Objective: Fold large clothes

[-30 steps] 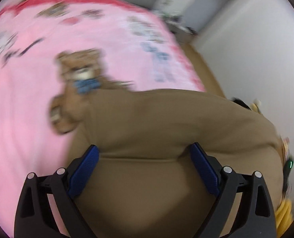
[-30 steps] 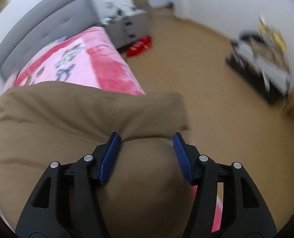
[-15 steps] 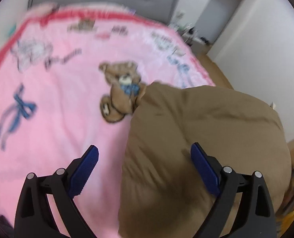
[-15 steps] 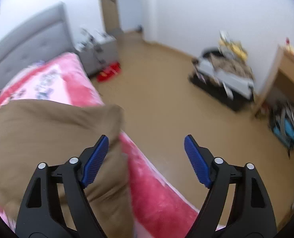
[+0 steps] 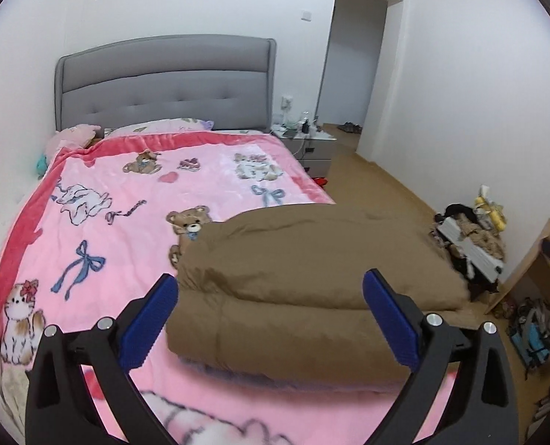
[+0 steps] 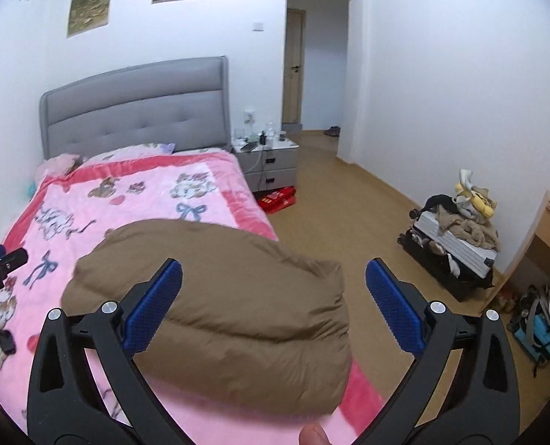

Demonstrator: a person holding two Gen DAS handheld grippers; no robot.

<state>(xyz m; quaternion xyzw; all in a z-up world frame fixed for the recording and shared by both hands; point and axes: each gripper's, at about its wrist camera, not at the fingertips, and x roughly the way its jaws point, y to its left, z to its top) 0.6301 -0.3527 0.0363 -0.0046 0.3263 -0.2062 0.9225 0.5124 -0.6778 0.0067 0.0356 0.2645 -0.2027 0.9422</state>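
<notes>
A large brown padded garment (image 5: 312, 278) lies folded in a thick bundle on the pink blanket (image 5: 126, 222), near the bed's right front edge. It also shows in the right wrist view (image 6: 238, 307). My left gripper (image 5: 271, 319) is open and empty, held above and in front of the bundle. My right gripper (image 6: 275, 307) is open and empty, held back above the bundle's near right end. The left gripper's tip shows at the left edge of the right wrist view (image 6: 0, 263).
The bed has a grey headboard (image 5: 163, 81). A nightstand (image 6: 267, 155) stands right of it, with a red box (image 6: 278, 196) on the floor. A suitcase heaped with clothes (image 6: 457, 237), a wooden desk (image 6: 549, 230) and bags (image 6: 538, 326) stand along the right wall.
Both grippers have let go of the brown garment, opened wide and pulled up and back from it. The garment now rests folded on the bed.
</notes>
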